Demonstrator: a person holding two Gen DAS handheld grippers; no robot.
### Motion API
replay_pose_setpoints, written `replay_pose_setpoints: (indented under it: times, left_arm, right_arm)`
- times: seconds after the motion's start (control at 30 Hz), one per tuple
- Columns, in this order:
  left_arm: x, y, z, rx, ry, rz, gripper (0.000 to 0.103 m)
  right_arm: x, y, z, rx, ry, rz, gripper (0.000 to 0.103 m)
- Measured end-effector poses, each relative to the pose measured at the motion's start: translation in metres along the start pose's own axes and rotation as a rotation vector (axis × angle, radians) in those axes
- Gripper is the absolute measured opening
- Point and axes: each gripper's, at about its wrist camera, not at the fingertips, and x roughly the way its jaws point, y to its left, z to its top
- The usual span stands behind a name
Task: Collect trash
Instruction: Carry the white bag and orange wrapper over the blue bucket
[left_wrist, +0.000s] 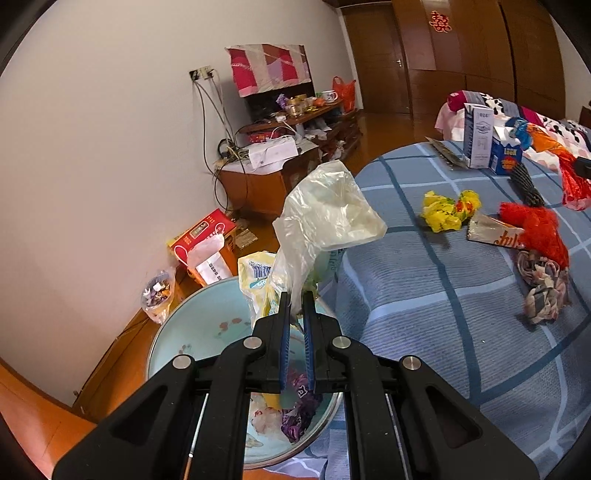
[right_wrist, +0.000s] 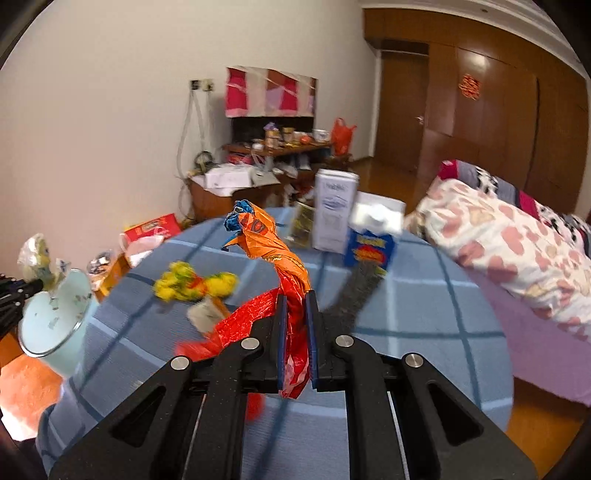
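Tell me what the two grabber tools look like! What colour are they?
Both look alike. The left gripper and the right gripper are matte black plastic, shaped like wide forks with angled arms and cut-out slots. Each has four round silver bolts across the top. The two straight fingers carry blue pads on their inner faces. Thin silver rods run underneath. No cables, sleeves or writing show.

White wall (left_wrist: 92, 129), wood wardrobe (left_wrist: 480, 55) + door (left_wrist: 380, 59), cluttered cabinet (left_wrist: 266, 184), wood floor (left_wrist: 388, 129).
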Motion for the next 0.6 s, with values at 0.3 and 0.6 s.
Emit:
replay_pose_setpoints:
  times: [0.3,0.6]
  left_arm:
    - [-0.001,0.019,-0.002,-0.037,0.001,0.04,0.007]
    - [0.002,0.034,-0.011,-0.049,0.019,0.071,0.007]
  right_arm:
    - [0.021,0.06,0.01,-0.099,-0.003,0.088,0.01]
    - [0.034,0.098,0.014,-0.152,-0.004,0.147,0.01]
